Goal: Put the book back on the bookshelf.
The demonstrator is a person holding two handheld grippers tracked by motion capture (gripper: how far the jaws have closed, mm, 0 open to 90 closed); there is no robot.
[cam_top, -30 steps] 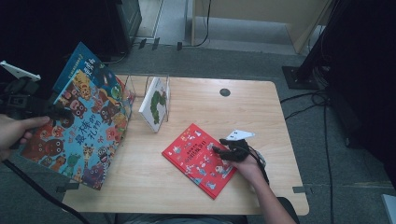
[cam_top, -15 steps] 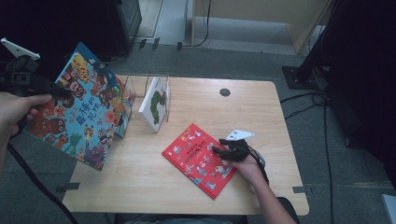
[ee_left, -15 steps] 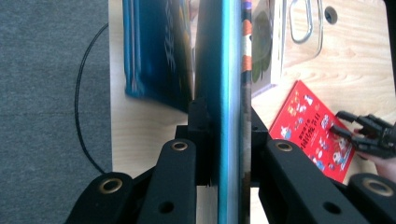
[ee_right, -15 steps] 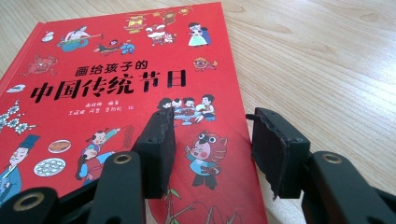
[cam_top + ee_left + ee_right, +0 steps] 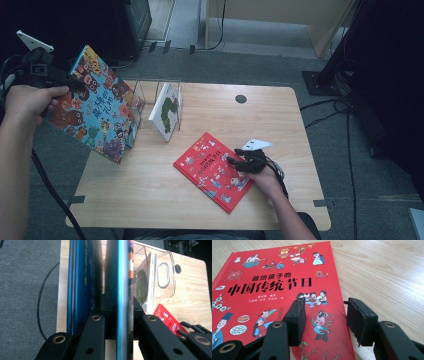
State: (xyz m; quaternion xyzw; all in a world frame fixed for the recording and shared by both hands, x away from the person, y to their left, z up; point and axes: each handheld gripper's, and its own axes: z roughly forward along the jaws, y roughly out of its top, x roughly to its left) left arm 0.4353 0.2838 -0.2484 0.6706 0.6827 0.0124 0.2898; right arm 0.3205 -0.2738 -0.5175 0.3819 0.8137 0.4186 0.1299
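Note:
My left gripper (image 5: 75,84) is shut on the top edge of a large blue picture book (image 5: 97,112), held tilted above the table's left edge. In the left gripper view the book's blue edge (image 5: 122,290) runs straight up between the jaws. A red picture book (image 5: 212,170) lies flat on the table near the front. My right gripper (image 5: 232,161) rests at its right edge, open. In the right gripper view the red book (image 5: 274,287) lies under the spread jaws, and the gripper (image 5: 325,315) holds nothing.
A clear acrylic book stand (image 5: 160,90) stands at the table's back left with a white and green book (image 5: 167,112) leaning in it. A round hole (image 5: 241,99) is in the wooden table (image 5: 150,200). Cables (image 5: 345,130) lie on the floor at right.
My left gripper has lifted the blue book higher and a little to the right, toward the stand. The right gripper and the red book have stayed put.

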